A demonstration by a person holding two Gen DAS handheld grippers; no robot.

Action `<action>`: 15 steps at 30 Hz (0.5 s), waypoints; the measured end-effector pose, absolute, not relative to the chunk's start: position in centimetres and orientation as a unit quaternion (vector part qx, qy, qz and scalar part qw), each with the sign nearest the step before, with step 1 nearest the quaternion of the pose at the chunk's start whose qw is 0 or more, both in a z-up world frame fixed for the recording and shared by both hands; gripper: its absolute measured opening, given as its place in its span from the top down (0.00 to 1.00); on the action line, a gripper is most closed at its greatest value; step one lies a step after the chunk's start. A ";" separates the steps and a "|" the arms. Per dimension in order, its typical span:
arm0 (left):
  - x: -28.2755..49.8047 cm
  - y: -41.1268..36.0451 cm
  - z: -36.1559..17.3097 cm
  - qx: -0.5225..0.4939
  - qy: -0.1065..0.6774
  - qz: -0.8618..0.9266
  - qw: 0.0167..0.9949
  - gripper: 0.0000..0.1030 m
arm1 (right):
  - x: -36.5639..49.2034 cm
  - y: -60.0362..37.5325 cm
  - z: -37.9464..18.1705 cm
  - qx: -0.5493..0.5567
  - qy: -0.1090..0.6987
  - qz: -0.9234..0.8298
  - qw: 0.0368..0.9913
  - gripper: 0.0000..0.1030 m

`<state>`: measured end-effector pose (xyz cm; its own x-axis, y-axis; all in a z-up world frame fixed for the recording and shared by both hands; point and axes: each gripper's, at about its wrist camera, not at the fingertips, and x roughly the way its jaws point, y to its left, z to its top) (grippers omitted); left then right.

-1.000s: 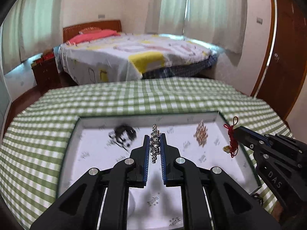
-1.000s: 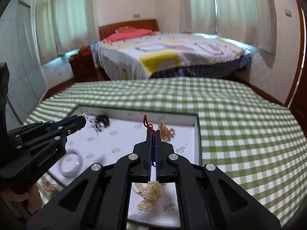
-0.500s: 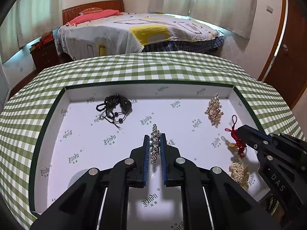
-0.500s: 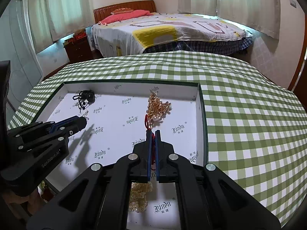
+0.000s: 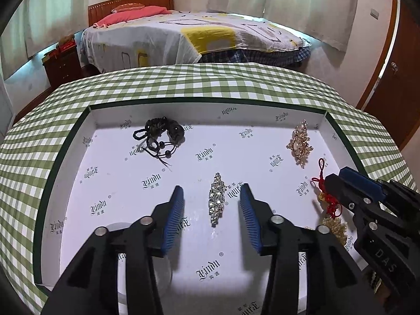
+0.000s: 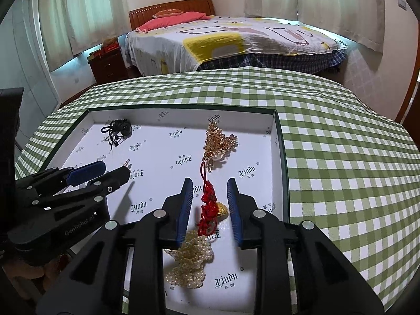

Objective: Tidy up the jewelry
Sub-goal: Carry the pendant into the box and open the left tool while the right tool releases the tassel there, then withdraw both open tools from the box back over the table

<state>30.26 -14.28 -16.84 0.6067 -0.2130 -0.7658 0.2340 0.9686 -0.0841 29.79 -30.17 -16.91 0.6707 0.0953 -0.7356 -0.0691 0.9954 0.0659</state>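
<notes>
Both pieces are being set down in the white tray (image 5: 78,141) on the bench: the left hand-held gripper (image 5: 211,204) stands spread around the rhinestone clip (image 5: 217,199) lying near the tray's middle, and the right hand-held gripper (image 6: 210,199) stands spread around the red knot charm (image 6: 208,207) at the right. Half a second earlier both pinched their pieces; the jaws have just been opening. Next, I judge, each must lift clear without snagging.

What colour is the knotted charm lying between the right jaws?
Red, with a gold piece beside it. The knotted charm shows best in the right wrist view.
</notes>
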 end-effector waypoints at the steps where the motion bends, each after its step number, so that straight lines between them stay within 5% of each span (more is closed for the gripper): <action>1: 30.2 -14.3 -16.8 0.013 0.424 -0.125 0.897 0.52 | 29.8 -30.2 -16.8 0.016 0.402 0.045 0.914 0.73; 15: 27.9 -12.0 -12.4 0.006 0.378 -0.122 0.918 0.37 | 27.5 -30.0 -12.2 0.023 0.355 0.044 0.933 0.53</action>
